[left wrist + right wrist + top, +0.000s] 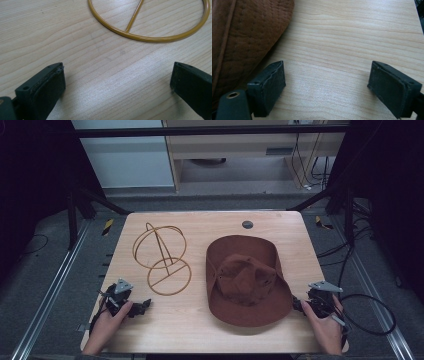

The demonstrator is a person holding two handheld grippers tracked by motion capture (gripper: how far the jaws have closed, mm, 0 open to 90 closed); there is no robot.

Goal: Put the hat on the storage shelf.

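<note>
both hands low at the near edge of the wooden surface [200, 330], one at each corner. the left hand-held gripper [142, 307] lies close to the wood with its jaws spread wide and nothing between them, just bare grain. right ahead of those jaws sits the flat base ring of the yellow wire hat stand [169, 276], near but not touching, its cross bar running away from the gripper and the stand's upper hoop rising further off. over on the other side, the right hand-held gripper [298, 306] has its jaws spread wide too, pinching nothing. the brown hat [247, 279] lies crown up just beside it, towards the middle of the surface, and in the right gripper view the stitched brim [244, 32] curves in right next to one jaw; whether they touch is hard to tell. the stand and the hat sit side by side, apart, between the two grippers.
</note>
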